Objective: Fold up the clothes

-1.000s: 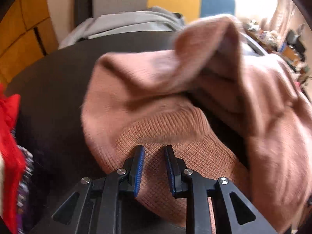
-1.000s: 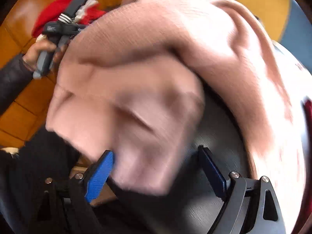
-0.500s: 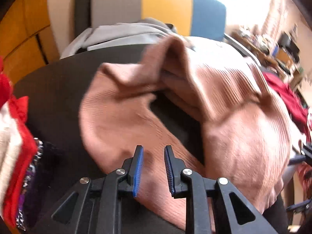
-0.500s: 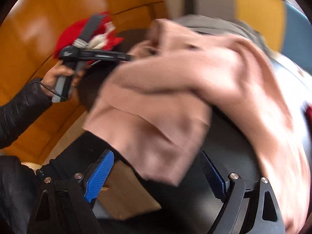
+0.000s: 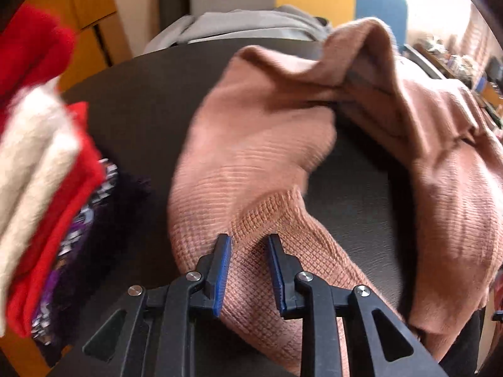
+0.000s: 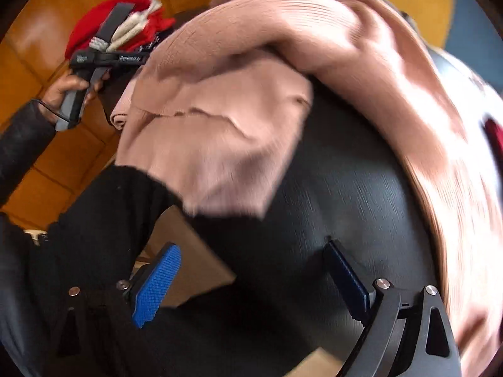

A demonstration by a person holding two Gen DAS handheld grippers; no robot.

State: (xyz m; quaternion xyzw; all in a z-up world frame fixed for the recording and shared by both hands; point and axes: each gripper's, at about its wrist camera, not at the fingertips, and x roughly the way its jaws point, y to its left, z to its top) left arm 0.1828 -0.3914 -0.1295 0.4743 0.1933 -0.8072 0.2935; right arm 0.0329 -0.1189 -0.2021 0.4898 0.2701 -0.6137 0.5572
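A pink knitted sweater [image 5: 264,144] lies rumpled on a dark round table [image 5: 138,100]. My left gripper [image 5: 248,245] is shut on the waffle-knit hem of the sweater, which runs between its blue pads. In the right wrist view the sweater [image 6: 226,119] hangs in folds over the table [image 6: 339,188]. My right gripper [image 6: 251,260] is wide open and empty, below the hanging edge of the sweater. The left gripper's body [image 6: 103,59] and the hand holding it show at the upper left there.
A pile of red, cream and patterned purple clothes [image 5: 41,163] sits at the table's left edge; it also shows in the right wrist view [image 6: 125,19]. A grey garment [image 5: 239,25] lies over a chair behind the table. A cardboard box [image 6: 185,260] is below the table edge.
My left gripper has pulled the sweater hem back and left, nearer the red pile. The sweater has spread and dropped lower over the table. My right gripper stays open.
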